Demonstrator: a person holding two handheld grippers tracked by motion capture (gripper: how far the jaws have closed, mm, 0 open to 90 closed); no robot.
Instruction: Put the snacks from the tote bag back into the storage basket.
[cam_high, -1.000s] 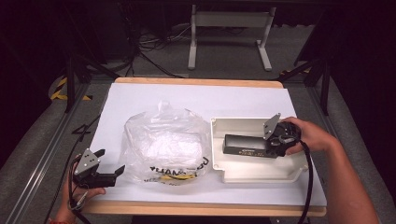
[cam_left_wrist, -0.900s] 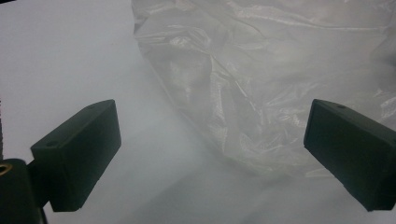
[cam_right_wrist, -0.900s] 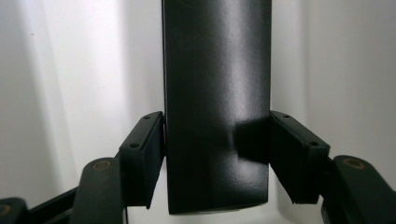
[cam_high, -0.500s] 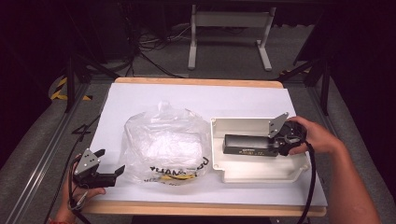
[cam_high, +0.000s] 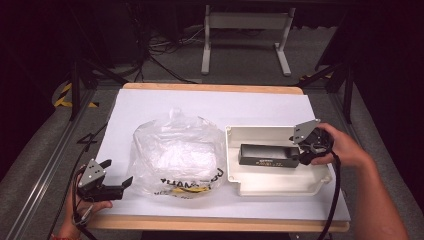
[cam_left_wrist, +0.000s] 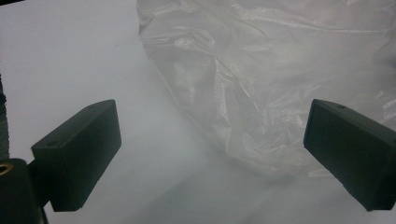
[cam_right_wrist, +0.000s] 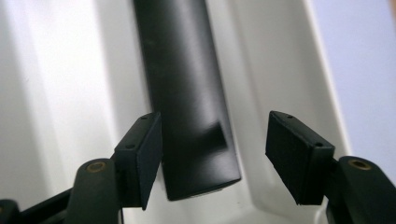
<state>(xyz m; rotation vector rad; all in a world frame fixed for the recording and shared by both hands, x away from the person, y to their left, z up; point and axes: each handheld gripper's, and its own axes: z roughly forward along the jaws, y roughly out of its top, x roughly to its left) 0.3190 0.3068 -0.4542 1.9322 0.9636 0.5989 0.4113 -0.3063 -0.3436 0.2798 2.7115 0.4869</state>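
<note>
High view: clear crinkled plastic bag (cam_high: 175, 152) at mid-table on white sheet (cam_high: 150, 105), black print and yellow marks along near edge, upside down, not readable. Just right of it, white moulded tray (cam_high: 280, 182) with rounded corners; inside, long matte black box (cam_high: 267, 155) lying flat, small pale label text on its side, too small to read. Right gripper (cam_high: 304, 156) at box's right end; left gripper (cam_high: 120, 184) just beside bag's near-left corner, resting low at table edge. Left gripper view: jaws wide apart, nothing between, bag (cam_left_wrist: 280, 79) wrinkled and glossy just ahead. Right gripper view: black box (cam_right_wrist: 187, 93) smooth, satin, square-edged, lying in tray (cam_right_wrist: 275, 60); jaws just been opening, left pad against box's side, right pad clear of it, so grip released.
</note>
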